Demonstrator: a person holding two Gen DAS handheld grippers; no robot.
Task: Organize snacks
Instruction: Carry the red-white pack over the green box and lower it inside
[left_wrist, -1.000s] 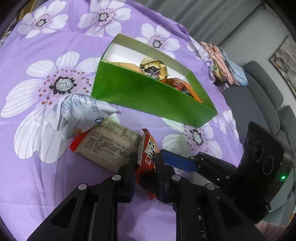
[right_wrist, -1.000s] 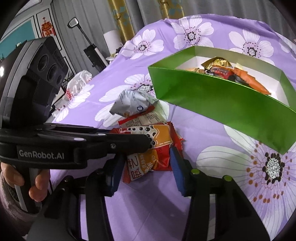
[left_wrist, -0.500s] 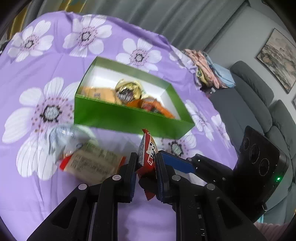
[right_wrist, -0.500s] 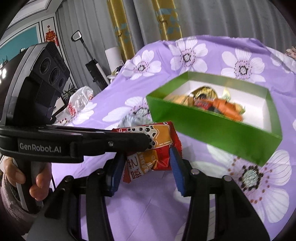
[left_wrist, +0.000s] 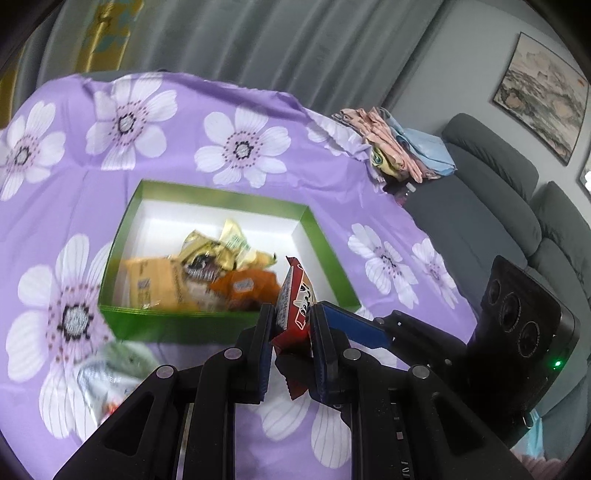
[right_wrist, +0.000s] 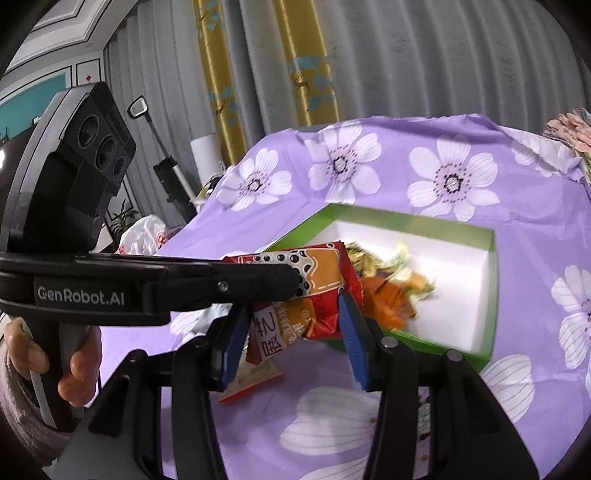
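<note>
My left gripper (left_wrist: 291, 321) is shut on a red and orange snack packet (left_wrist: 295, 299) and holds it in the air, just in front of the near wall of the green box (left_wrist: 122, 236). The box holds several snacks: an orange packet (left_wrist: 155, 284), a gold wrapper (left_wrist: 214, 251), a dark orange packet (left_wrist: 243, 286). In the right wrist view the same packet (right_wrist: 303, 295) hangs between the open fingers of my right gripper (right_wrist: 291, 339), which touch nothing; the left gripper's finger (right_wrist: 221, 284) clamps it. The box (right_wrist: 491, 266) lies behind it.
A silver packet (left_wrist: 110, 369) and a flat packet (right_wrist: 251, 380) lie on the purple flowered cloth (left_wrist: 240, 147) in front of the box. Folded clothes (left_wrist: 399, 151) sit at the table's far right corner. A grey sofa (left_wrist: 498, 206) stands to the right.
My left gripper has lifted the red and orange packet off the cloth and carried it up towards the green box. The right gripper rose alongside, staying open.
</note>
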